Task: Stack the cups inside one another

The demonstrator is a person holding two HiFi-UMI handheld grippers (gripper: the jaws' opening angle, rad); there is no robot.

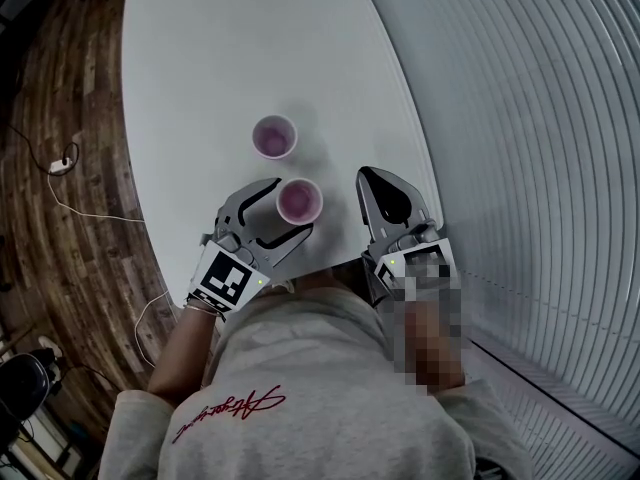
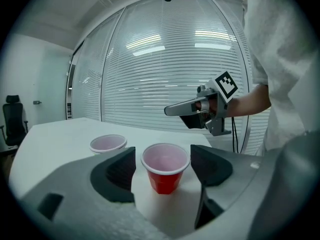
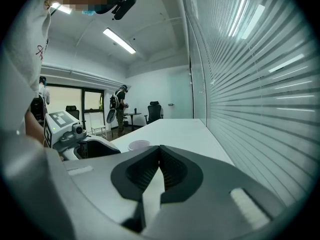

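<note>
The left gripper (image 2: 165,168) has its fingers (image 2: 117,174) spread wide, and a red cup (image 2: 164,176) with a pale pink inside stands upright on the white bench (image 2: 55,134) in the gap between them. A thin strip of bench shows between the cup's rim and the dark pad on one side; on the other side the rim sits just beside the pad, and whether it touches there cannot be told. Neither pad presses the cup's wall. In the head view this cup is near the bench's near edge, close to the person's body. The second cup (image 1: 274,136), also upright and open at the top, stands further out on the bench, just beyond the left gripper's fingertips and apart from the red cup. The right gripper (image 3: 160,151) has its fingers (image 3: 145,171) pressed together with nothing between the ribbed pads. It hovers over the bench's edge beside the slatted blinds (image 3: 260,84), to the right of the red cup and well clear of both cups, holding and touching nothing
</note>
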